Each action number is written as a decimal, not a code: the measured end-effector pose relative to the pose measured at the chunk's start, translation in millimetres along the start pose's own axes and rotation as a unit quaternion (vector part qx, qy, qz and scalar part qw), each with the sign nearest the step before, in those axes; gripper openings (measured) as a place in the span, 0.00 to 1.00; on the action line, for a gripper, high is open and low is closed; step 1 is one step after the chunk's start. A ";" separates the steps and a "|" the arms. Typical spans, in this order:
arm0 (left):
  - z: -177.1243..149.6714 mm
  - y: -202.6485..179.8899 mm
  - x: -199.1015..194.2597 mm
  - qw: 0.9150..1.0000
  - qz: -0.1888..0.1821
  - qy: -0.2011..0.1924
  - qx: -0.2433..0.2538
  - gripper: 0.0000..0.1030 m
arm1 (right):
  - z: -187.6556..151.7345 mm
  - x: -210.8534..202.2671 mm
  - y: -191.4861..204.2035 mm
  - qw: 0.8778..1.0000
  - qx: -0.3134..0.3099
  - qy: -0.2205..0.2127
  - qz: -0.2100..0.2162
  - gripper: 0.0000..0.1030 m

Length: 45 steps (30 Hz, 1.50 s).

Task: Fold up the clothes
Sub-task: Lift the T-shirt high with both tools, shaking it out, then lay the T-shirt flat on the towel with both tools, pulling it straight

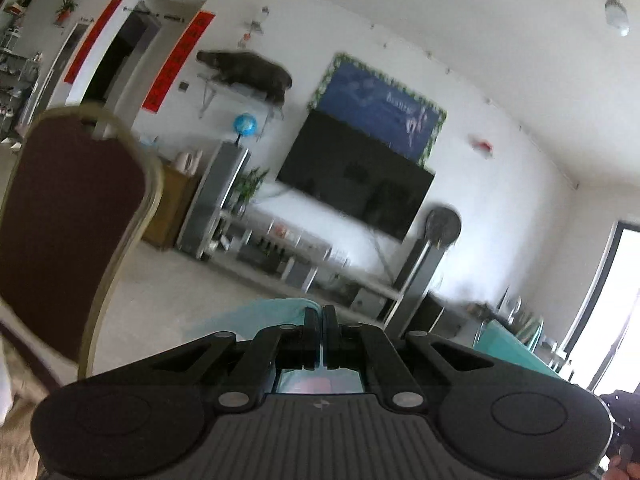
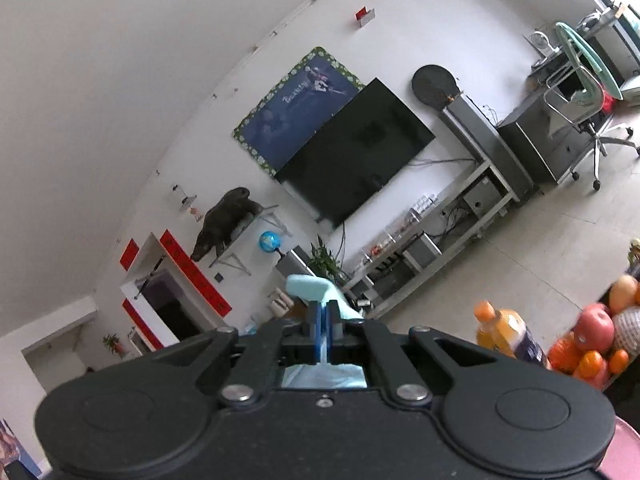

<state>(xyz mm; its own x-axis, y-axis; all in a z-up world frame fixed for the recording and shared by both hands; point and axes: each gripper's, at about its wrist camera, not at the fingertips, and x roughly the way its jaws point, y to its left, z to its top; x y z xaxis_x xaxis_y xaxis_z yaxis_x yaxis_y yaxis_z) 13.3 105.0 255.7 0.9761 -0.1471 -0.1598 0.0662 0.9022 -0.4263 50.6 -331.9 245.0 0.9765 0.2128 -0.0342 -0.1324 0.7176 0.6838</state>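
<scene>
My left gripper (image 1: 321,314) is shut on a light teal garment (image 1: 276,310), whose cloth bunches just past the fingertips and shows below between the fingers. My right gripper (image 2: 323,308) is shut on the same kind of light teal cloth (image 2: 310,286), which sticks up beyond the fingertips and hangs under the jaws. Both grippers are raised and point up at the far wall of the room. The rest of the garment is hidden beneath the gripper bodies.
A dark red chair back with a gold frame (image 1: 68,216) stands close at the left. A wall TV (image 1: 356,176) hangs above a low media shelf (image 1: 304,256). In the right wrist view an orange drink bottle (image 2: 504,330) and a pile of fruit (image 2: 596,336) sit at the right; an office chair (image 2: 584,80) stands far right.
</scene>
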 end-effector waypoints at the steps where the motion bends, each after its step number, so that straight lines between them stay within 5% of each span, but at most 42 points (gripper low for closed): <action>1: -17.8 9.1 7.2 1.000 0.007 0.013 0.001 0.01 | -13.7 -0.6 -12.8 1.000 0.004 0.012 -0.009 0.02; 5: -109.5 57.7 32.4 0.994 0.061 0.090 -0.001 0.01 | -84.4 -2.7 -76.0 0.995 0.028 0.074 -0.064 0.02; 13: -243.0 139.7 46.9 0.958 0.168 0.229 -0.047 0.01 | -215.9 -12.6 -179.2 0.963 0.072 0.198 -0.168 0.02; 17: -246.7 141.5 45.3 0.954 0.184 0.233 -0.035 0.01 | -237.8 -23.0 -184.6 0.950 0.062 0.239 -0.192 0.02; 28: -260.0 117.7 -3.1 0.961 0.198 0.193 0.015 0.01 | -244.0 -49.8 -163.9 0.953 -0.016 0.229 -0.196 0.02; 38: -307.0 103.0 6.2 0.925 0.267 0.246 0.116 0.02 | -262.8 -52.7 -169.2 0.927 -0.060 0.272 -0.251 0.02; 42: -306.6 101.5 -0.7 0.923 0.267 0.255 0.110 0.02 | -262.7 -58.7 -171.6 0.920 -0.076 0.266 -0.278 0.00; 43: -307.5 101.5 -0.2 0.917 0.274 0.265 0.115 0.02 | -260.5 -61.5 -172.1 0.922 -0.073 0.263 -0.275 0.00; 45: -314.9 107.4 5.6 0.893 0.311 0.298 0.127 0.06 | -259.4 -64.6 -173.0 0.923 -0.074 0.265 -0.270 0.01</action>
<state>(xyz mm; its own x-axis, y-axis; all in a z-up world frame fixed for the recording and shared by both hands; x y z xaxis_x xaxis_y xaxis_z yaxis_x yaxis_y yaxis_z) -39.2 73.3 -71.4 0.5618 0.2930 -0.7737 -0.3314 0.9366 0.1140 -33.7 -297.7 -60.1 0.6912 0.0639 -0.7199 0.2888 0.8887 0.3561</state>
